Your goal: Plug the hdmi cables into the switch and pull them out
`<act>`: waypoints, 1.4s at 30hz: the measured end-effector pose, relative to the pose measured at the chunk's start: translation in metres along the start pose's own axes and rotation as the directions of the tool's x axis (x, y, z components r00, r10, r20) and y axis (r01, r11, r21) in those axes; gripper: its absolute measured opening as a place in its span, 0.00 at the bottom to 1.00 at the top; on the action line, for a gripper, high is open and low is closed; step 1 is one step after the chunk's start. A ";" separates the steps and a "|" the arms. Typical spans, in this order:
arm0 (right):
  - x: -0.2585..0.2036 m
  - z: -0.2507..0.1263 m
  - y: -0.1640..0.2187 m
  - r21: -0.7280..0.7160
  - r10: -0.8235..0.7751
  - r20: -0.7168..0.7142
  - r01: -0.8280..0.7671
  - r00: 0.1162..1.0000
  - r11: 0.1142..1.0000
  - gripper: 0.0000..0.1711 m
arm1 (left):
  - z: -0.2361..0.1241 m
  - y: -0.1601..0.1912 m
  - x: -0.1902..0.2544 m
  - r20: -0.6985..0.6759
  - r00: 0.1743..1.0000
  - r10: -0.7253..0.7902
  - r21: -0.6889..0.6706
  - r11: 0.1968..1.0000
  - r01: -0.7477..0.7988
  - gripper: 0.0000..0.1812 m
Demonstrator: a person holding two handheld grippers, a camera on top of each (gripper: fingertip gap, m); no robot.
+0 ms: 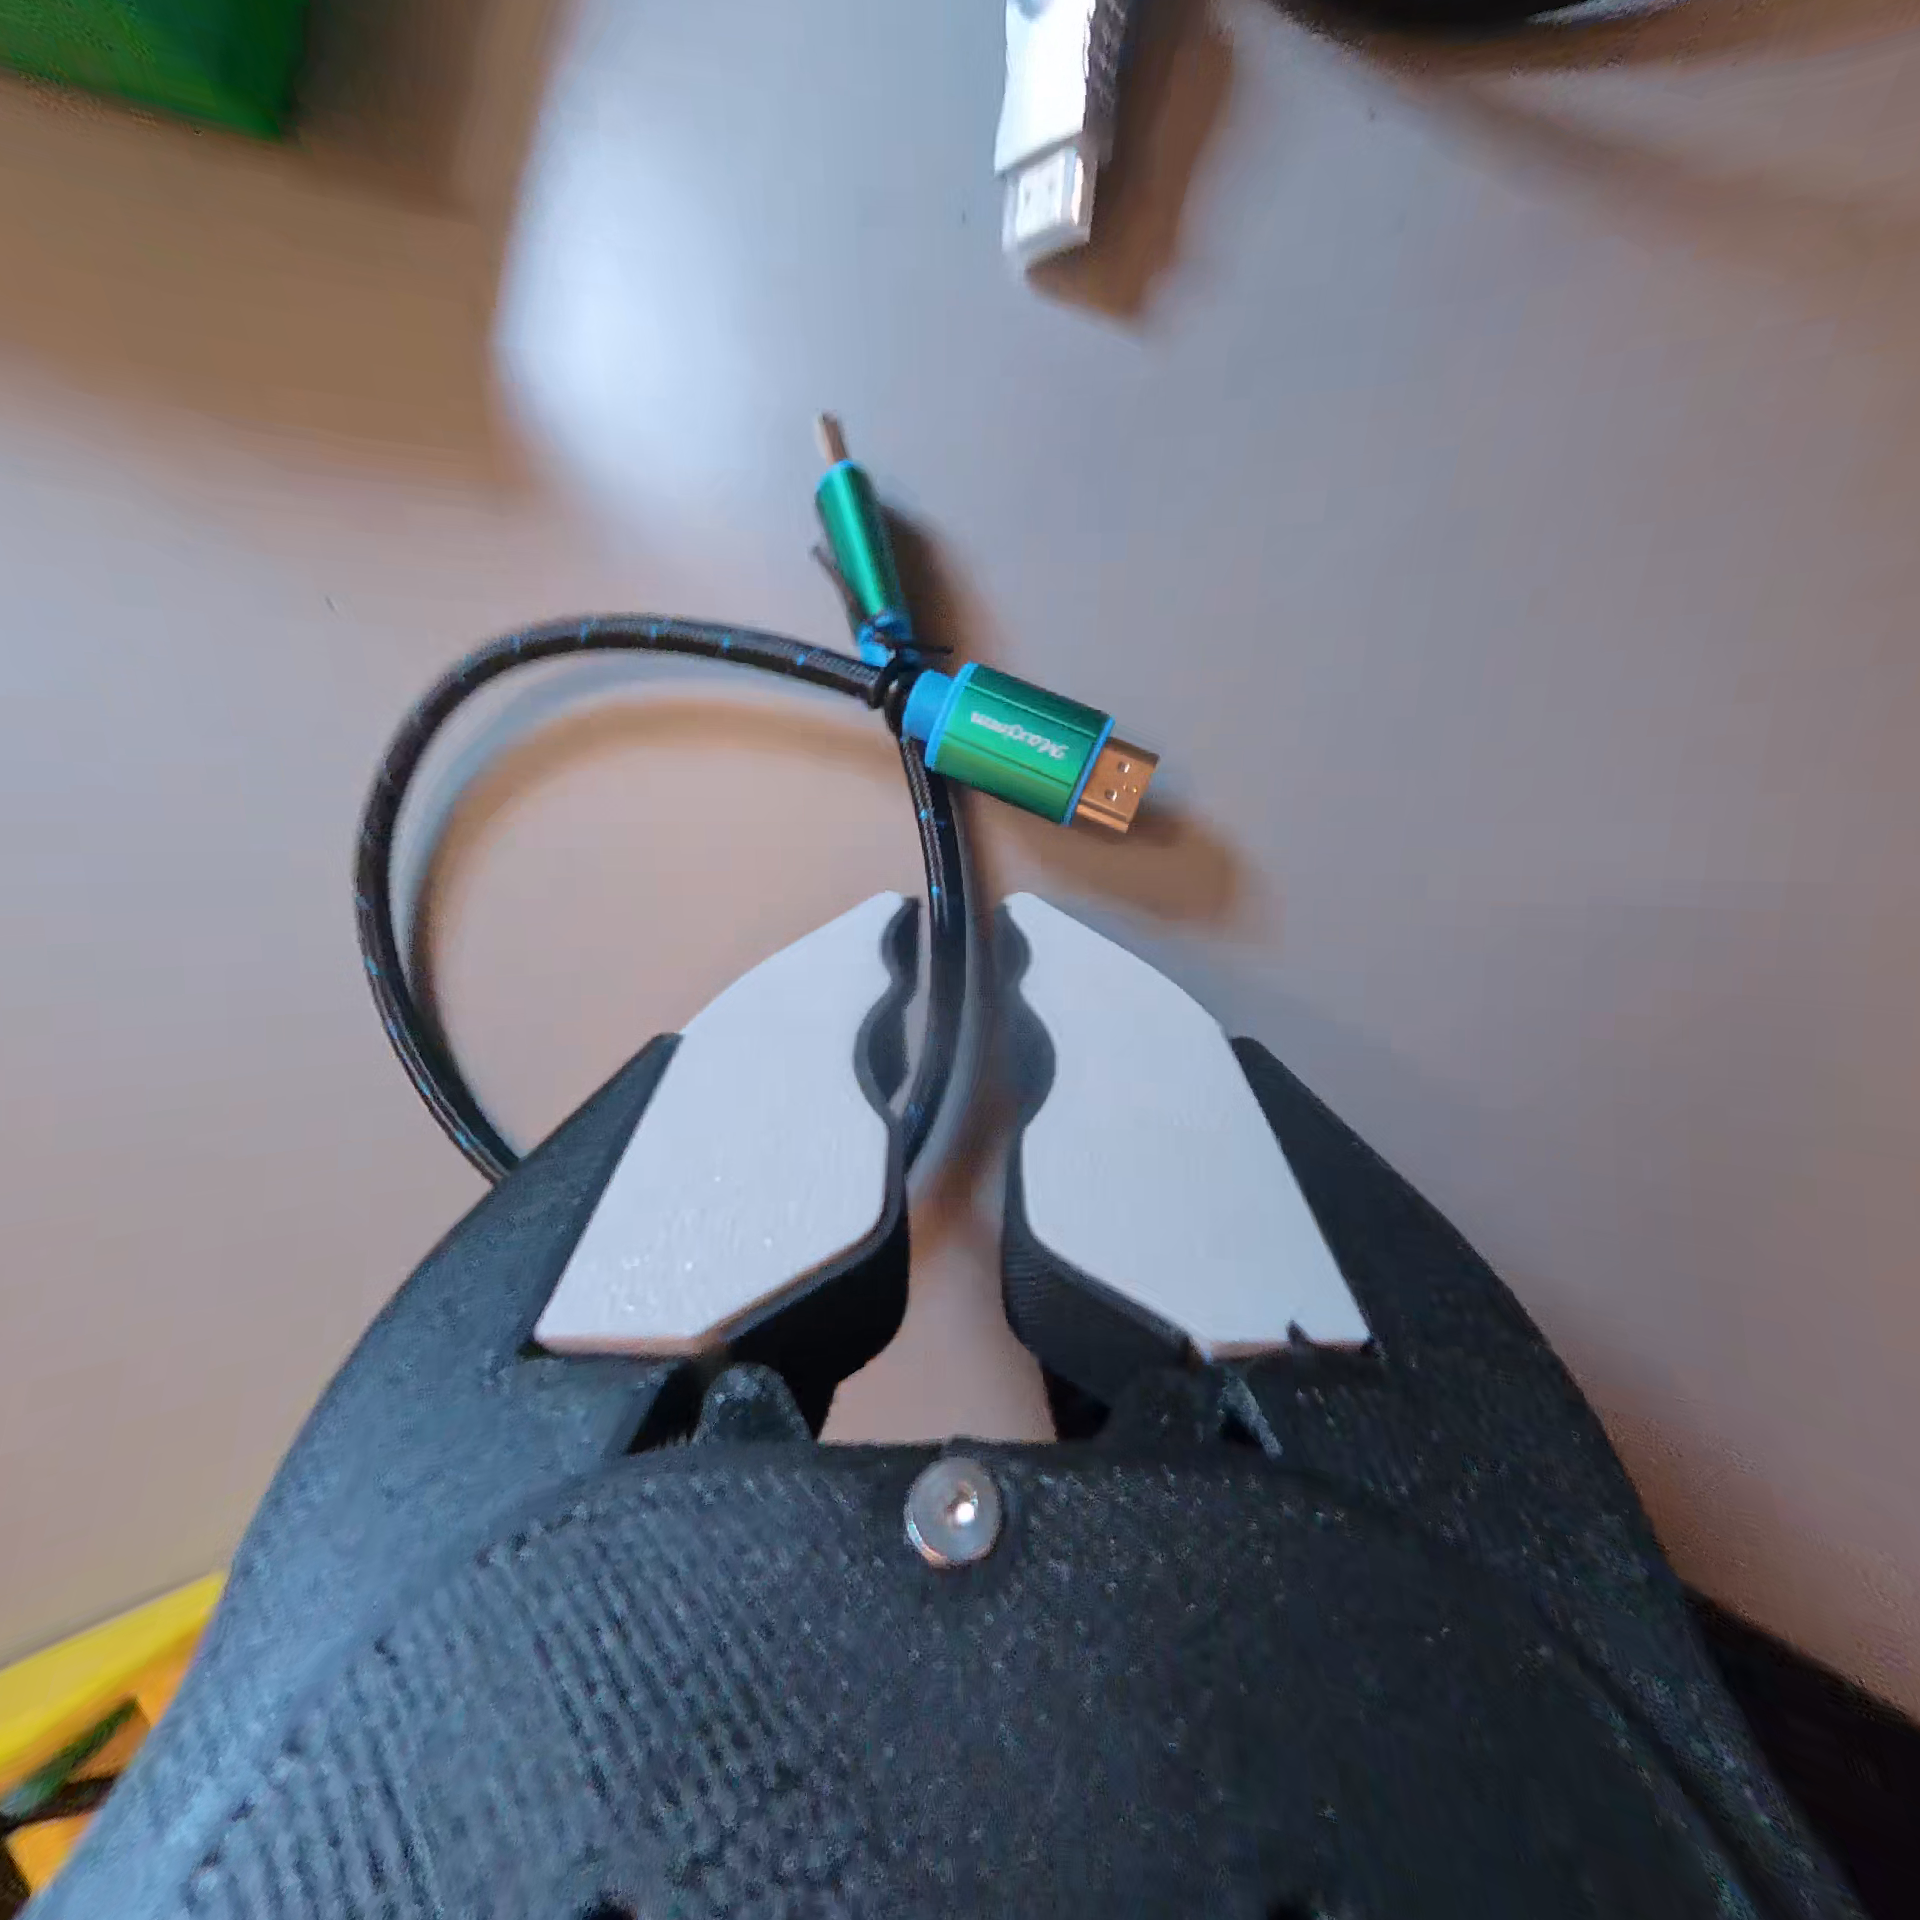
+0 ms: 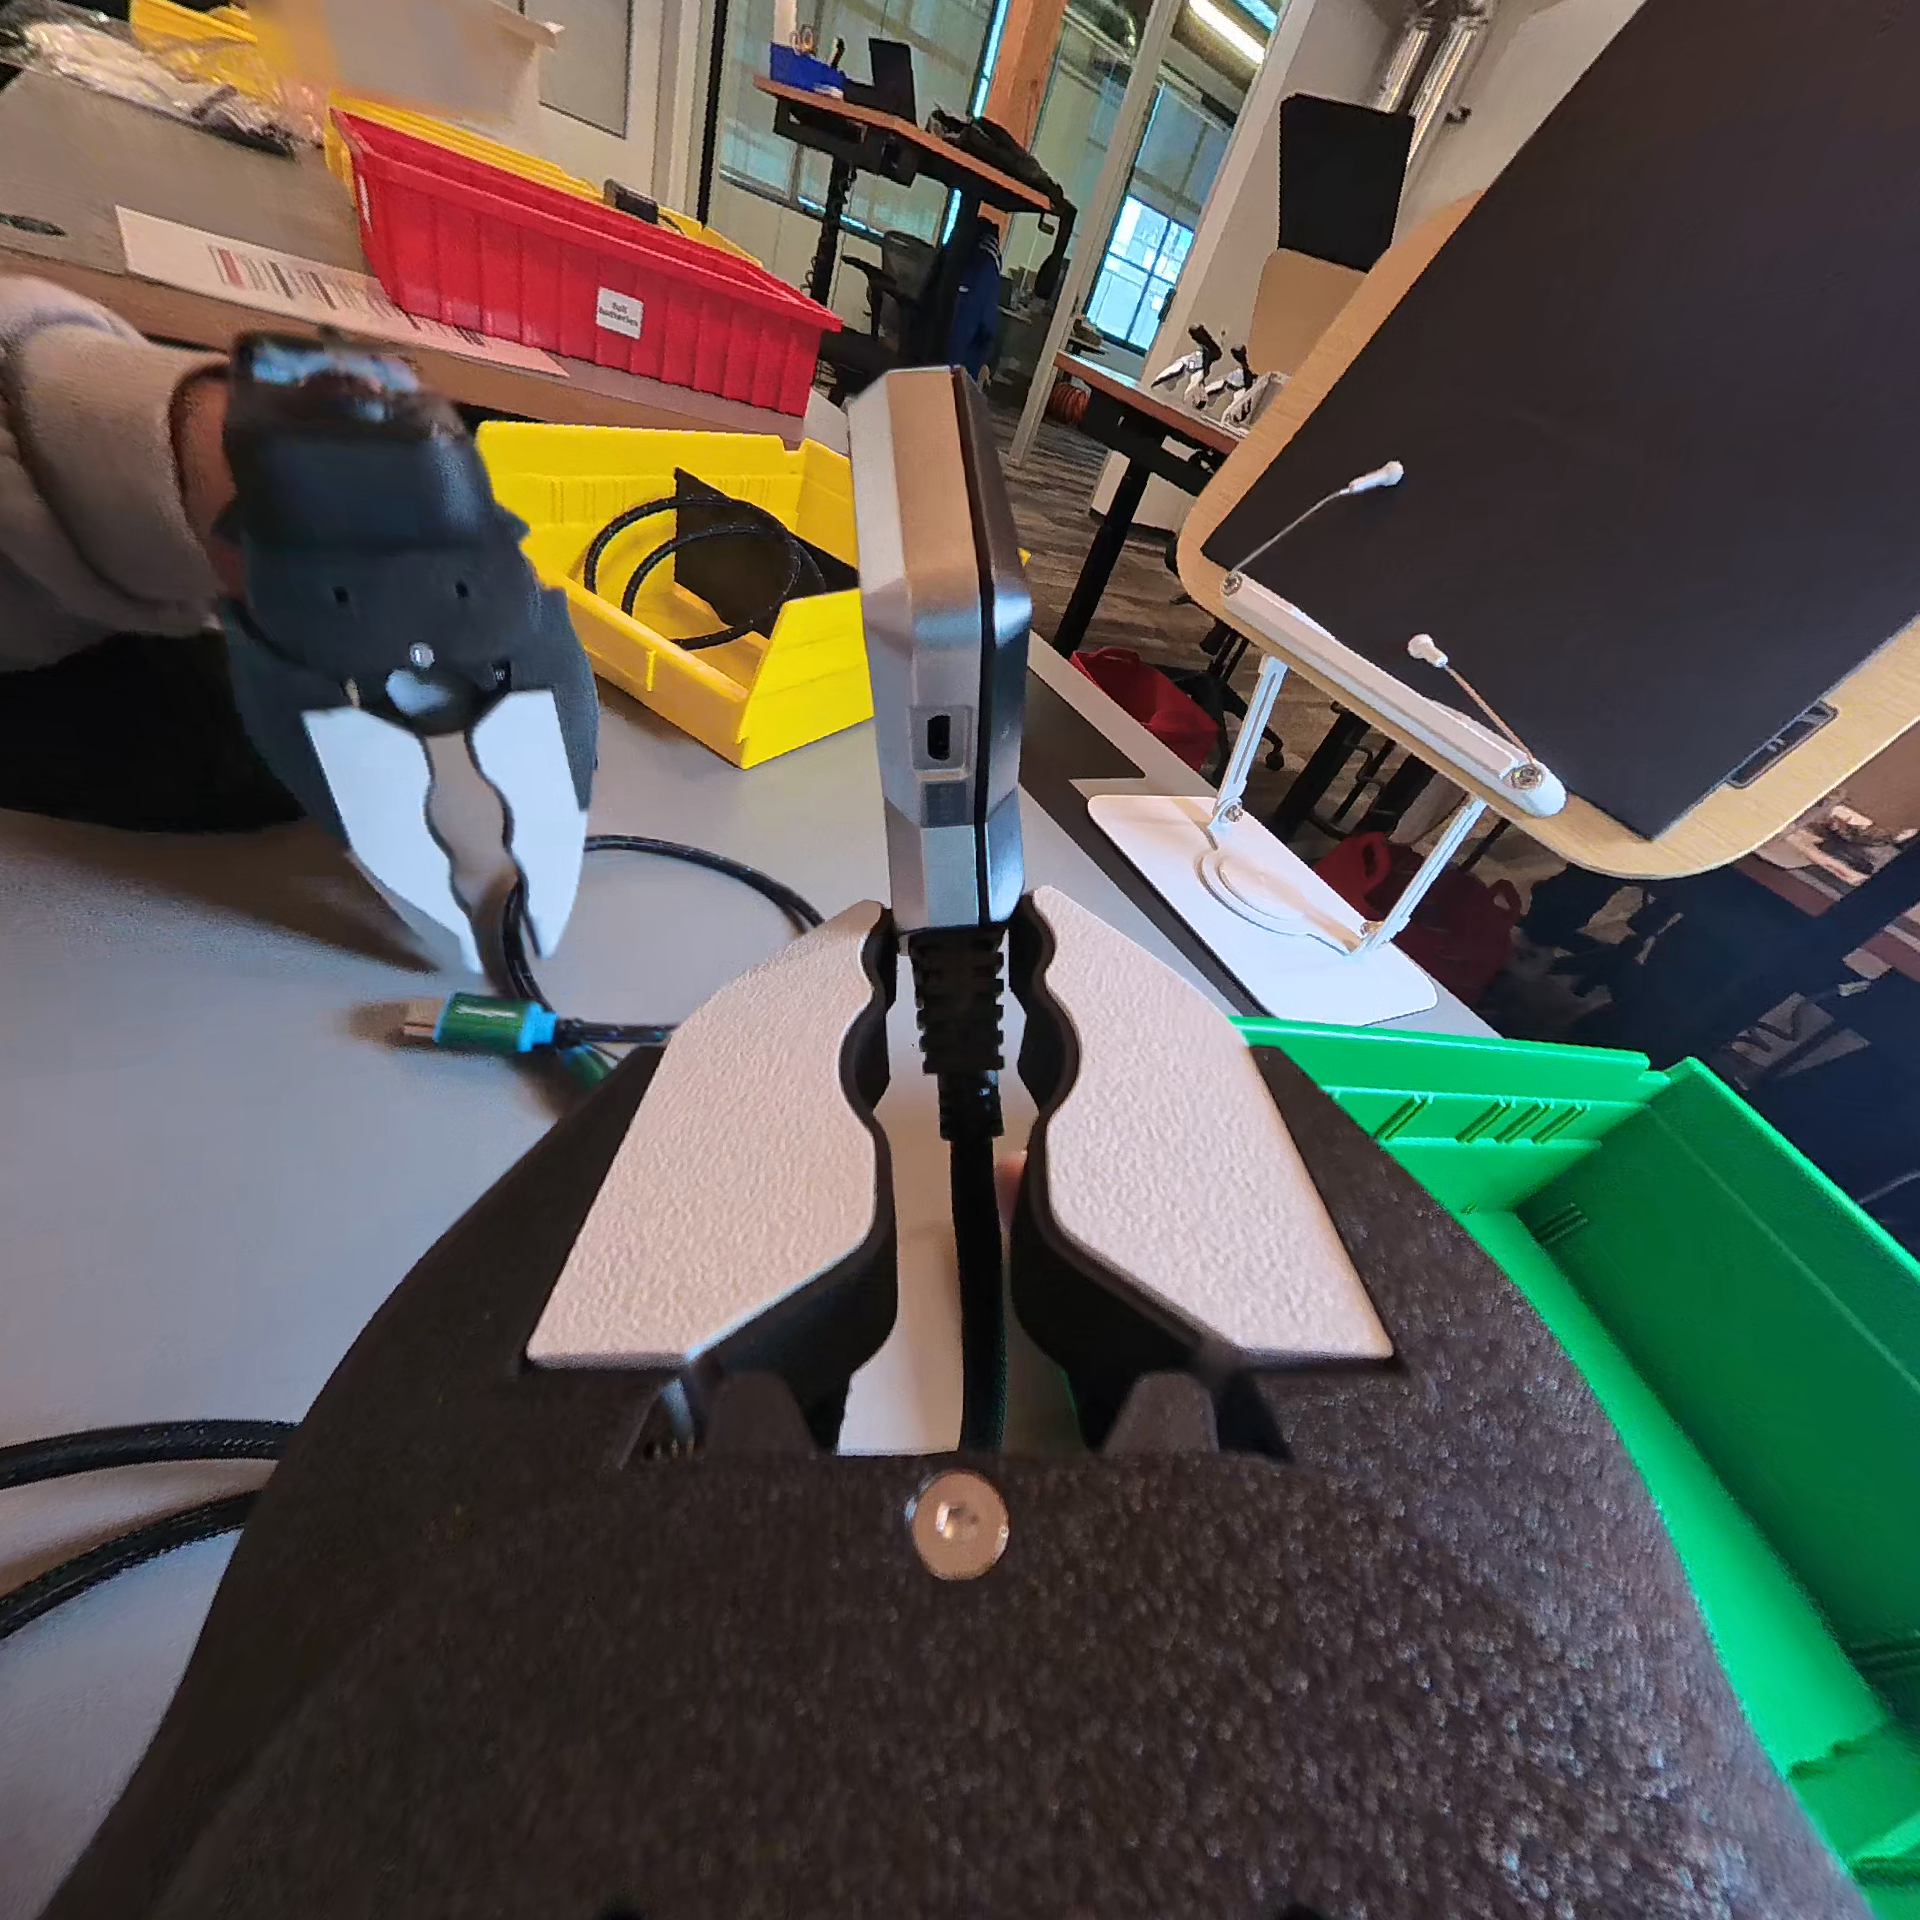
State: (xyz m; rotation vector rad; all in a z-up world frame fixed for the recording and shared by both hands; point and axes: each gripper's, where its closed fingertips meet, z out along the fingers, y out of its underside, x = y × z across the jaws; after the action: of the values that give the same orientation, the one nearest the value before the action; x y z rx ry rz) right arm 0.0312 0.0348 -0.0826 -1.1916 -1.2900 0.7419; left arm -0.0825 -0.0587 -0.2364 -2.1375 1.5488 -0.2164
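Observation:
A black braided HDMI cable (image 1: 416,935) with two green metal plugs lies looped on the grey table (image 1: 1455,831). One plug (image 1: 1029,753) points right, the other (image 1: 857,540) points away. My left gripper (image 1: 961,914) is slightly open, its fingertips straddling the cable just behind the plugs; it also shows in the right wrist view (image 2: 509,935), tips down over the cable beside a green plug (image 2: 483,1020). My right gripper (image 2: 956,914) is shut on the black ribbed cable boot (image 2: 961,1029) of the silver switch (image 2: 935,644), holding it upright above the table. The switch also shows in the left wrist view (image 1: 1049,135).
A yellow bin (image 2: 727,665) holding a coiled cable and a red bin (image 2: 582,281) stand behind the left gripper. A green bin (image 2: 1662,1299) is at the right. A dark panel on a white stand (image 2: 1299,935) is at the far right. A black cable (image 2: 104,1455) lies at the near left. Some 20 cm of space lies between my two pairs of fingers.

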 end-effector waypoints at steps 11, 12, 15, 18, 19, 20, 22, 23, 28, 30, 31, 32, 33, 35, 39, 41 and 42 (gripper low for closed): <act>-0.007 0.009 0.006 -0.027 0.002 0.015 -0.001 1.000 1.000 0.12 | 0.016 -0.031 -0.007 -0.030 0.965 -0.259 0.146 0.954 0.261 0.30; -0.007 0.008 0.006 -0.027 -0.002 0.014 0.003 1.000 1.000 0.12 | 0.024 -0.028 -0.007 -0.016 0.965 -0.262 0.114 0.958 0.262 0.27; -0.006 0.005 0.004 -0.018 -0.007 0.016 0.007 1.000 1.000 0.12 | 0.029 -0.032 -0.009 0.020 0.969 -0.245 0.144 0.960 0.239 0.15; -0.011 0.004 0.004 -0.004 -0.027 0.047 0.027 0.999 1.000 0.12 | 0.023 -0.021 -0.025 0.194 0.970 -0.145 0.115 0.986 0.125 0.09; -0.013 0.003 0.004 0.001 -0.050 0.059 0.050 0.997 0.999 0.12 | 0.018 -0.017 -0.031 0.239 0.961 -0.142 0.116 0.986 0.117 0.08; -0.016 0.004 0.005 0.002 -0.083 0.059 0.083 0.995 0.997 0.12 | 0.012 -0.014 -0.039 0.273 0.949 -0.158 0.139 0.982 0.124 0.08; -0.021 0.005 0.008 -0.009 -0.161 0.061 0.162 0.985 0.987 0.12 | -0.006 -0.008 -0.055 0.339 0.918 -0.205 0.184 0.972 0.149 0.08; -0.024 0.007 0.009 -0.017 -0.200 0.062 0.201 0.978 0.979 0.12 | -0.016 -0.004 -0.064 0.384 0.896 -0.222 0.200 0.968 0.154 0.07; -0.039 0.021 0.029 -0.117 -0.426 0.070 0.432 0.902 0.894 0.12 | -0.050 0.002 -0.081 0.509 0.829 -0.234 0.249 0.961 0.118 0.07; -0.046 0.028 0.035 -0.147 -0.490 0.081 0.497 0.868 0.855 0.12 | -0.056 -0.001 -0.080 0.553 0.810 -0.195 0.229 0.970 0.077 0.07; -0.049 0.031 0.037 -0.153 -0.512 0.083 0.518 0.855 0.841 0.12 | -0.058 -0.003 -0.079 0.572 0.802 -0.170 0.215 0.975 0.053 0.07; -0.051 0.033 0.039 -0.157 -0.531 0.084 0.537 0.843 0.829 0.12 | -0.059 -0.006 -0.078 0.582 0.798 -0.156 0.212 0.977 0.036 0.07; -0.054 0.035 0.040 -0.159 -0.548 0.088 0.555 0.832 0.817 0.12 | -0.060 -0.009 -0.075 0.579 0.800 -0.154 0.219 0.975 0.029 0.07; -0.058 0.038 0.042 -0.162 -0.576 0.093 0.583 0.812 0.796 0.12 | -0.059 -0.016 -0.070 0.570 0.807 -0.156 0.238 0.971 0.019 0.07; -0.064 0.038 0.037 -0.127 -0.569 0.099 0.578 0.816 0.806 0.12 | -0.054 -0.020 -0.064 0.557 0.818 -0.140 0.237 0.972 0.005 0.07; -0.065 0.039 0.037 -0.124 -0.568 0.105 0.577 0.817 0.807 0.12 | -0.054 -0.024 -0.061 0.544 0.826 -0.149 0.255 0.967 0.007 0.07; -0.066 0.039 0.039 -0.126 -0.569 0.110 0.579 0.815 0.805 0.12 | -0.054 -0.025 -0.060 0.542 0.827 -0.150 0.259 0.966 0.005 0.07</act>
State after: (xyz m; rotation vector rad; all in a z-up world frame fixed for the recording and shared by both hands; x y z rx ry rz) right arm -0.0111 -0.0062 -0.1446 -0.8184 -1.6814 0.2348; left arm -0.1036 -0.0126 -0.1682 -1.8401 1.0311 0.1765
